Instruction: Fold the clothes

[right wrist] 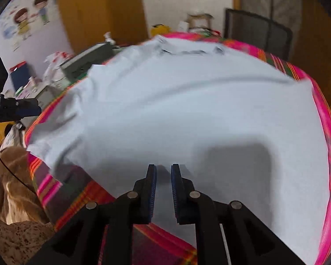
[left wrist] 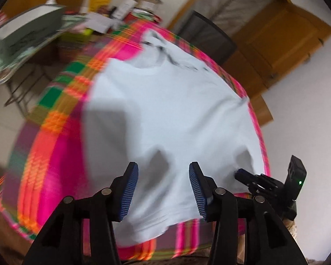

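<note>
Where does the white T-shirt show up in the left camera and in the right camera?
Left wrist view: the white T-shirt fills the middle, spread on the striped cloth, collar at the far end.
Right wrist view: the white T-shirt fills the middle and right, above the gripper's fingers.
Shared landmark: the black chair behind the far edge of the table.

We saw the pale blue cotton T-shirt (left wrist: 165,114) lying spread flat, neckline away from us, on the bench.
</note>
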`<state>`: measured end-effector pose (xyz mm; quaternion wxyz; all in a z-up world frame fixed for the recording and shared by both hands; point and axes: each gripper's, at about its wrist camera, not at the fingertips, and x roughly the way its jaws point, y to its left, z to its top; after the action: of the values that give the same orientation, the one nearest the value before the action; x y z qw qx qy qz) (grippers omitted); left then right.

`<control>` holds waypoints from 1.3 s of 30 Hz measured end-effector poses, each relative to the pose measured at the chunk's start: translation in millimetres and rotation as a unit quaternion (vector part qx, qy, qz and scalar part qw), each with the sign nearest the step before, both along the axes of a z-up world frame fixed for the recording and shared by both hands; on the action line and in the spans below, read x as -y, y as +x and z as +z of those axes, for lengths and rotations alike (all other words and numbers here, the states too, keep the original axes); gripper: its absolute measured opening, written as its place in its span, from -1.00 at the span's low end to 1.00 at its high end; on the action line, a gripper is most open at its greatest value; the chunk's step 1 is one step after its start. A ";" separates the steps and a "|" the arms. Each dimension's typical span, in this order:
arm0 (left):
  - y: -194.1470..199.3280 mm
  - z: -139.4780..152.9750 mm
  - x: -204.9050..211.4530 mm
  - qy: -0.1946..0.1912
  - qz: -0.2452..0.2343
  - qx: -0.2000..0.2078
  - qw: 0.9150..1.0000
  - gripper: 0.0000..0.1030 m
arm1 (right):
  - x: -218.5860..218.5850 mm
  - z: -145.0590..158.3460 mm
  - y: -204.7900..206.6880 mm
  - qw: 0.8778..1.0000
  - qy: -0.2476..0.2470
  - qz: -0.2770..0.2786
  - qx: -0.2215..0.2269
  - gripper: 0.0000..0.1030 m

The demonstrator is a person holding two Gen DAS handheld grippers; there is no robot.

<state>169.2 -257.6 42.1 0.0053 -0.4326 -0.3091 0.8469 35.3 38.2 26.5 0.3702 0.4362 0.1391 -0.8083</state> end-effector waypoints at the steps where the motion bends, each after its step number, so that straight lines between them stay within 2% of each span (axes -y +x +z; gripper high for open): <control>1: -8.1 -0.9 -7.3 0.001 -0.013 0.001 1.000 0.01 | -8.7 1.1 -0.3 1.000 -0.002 -0.009 -0.004 -0.73; 3: -24.2 -2.8 -21.8 0.004 -0.040 0.004 0.999 0.04 | -36.6 7.1 -1.5 0.999 -0.014 -0.045 -0.020 -0.73; 6: -48.0 -5.6 -43.5 0.008 -0.079 0.009 0.997 0.05 | -97.4 13.9 -13.9 0.988 -0.026 -0.146 -0.043 -0.67; 8: -59.3 -8.0 -57.4 0.011 -0.100 0.014 0.995 0.06 | -139.6 12.4 -22.7 0.973 -0.017 -0.224 -0.051 -0.43; 11: -75.7 -12.3 -79.9 0.018 -0.129 0.019 0.991 0.08 | -192.1 2.5 -31.0 0.952 -0.015 -0.305 -0.038 -0.35; 14: -84.5 -14.9 -99.3 0.023 -0.150 0.025 0.988 0.10 | -223.1 -11.0 -32.1 0.941 -0.032 -0.337 -0.010 -0.35; 16: -92.6 -16.6 -113.2 0.018 -0.163 0.028 0.986 0.12 | -228.0 -16.9 -33.5 0.942 -0.049 -0.332 0.003 -0.35; 19: -101.4 -21.3 -127.2 0.018 -0.174 0.035 0.984 0.15 | -221.5 -18.8 -33.9 0.949 -0.047 -0.312 -0.002 -0.37; 22: -109.5 -25.4 -139.9 0.023 -0.181 0.047 0.982 0.16 | -214.3 -18.9 -34.3 0.955 -0.045 -0.292 -0.007 -0.84; 24: -114.3 -28.1 -146.9 0.024 -0.185 0.054 0.981 0.17 | -211.1 -16.9 -37.0 0.958 -0.045 -0.283 -0.011 -0.93; 31: -121.5 -30.3 -157.5 0.021 -0.184 0.061 0.981 0.23 | -211.0 2.5 -34.3 0.961 -0.081 -0.263 -0.041 -0.94; 36: -124.2 -30.1 -160.5 0.024 -0.177 0.063 0.982 0.25 | -178.2 17.4 -31.1 0.974 -0.133 -0.179 -0.048 -0.94; 39: -125.0 -31.1 -163.2 0.019 -0.177 0.065 0.982 0.26 | -148.1 6.3 -32.7 0.984 -0.125 -0.127 -0.027 -0.94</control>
<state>44.2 -94.4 11.0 0.1431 -0.5341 -0.2440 0.7967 2.5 186.3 32.9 0.3123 0.3782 -0.0098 -0.8714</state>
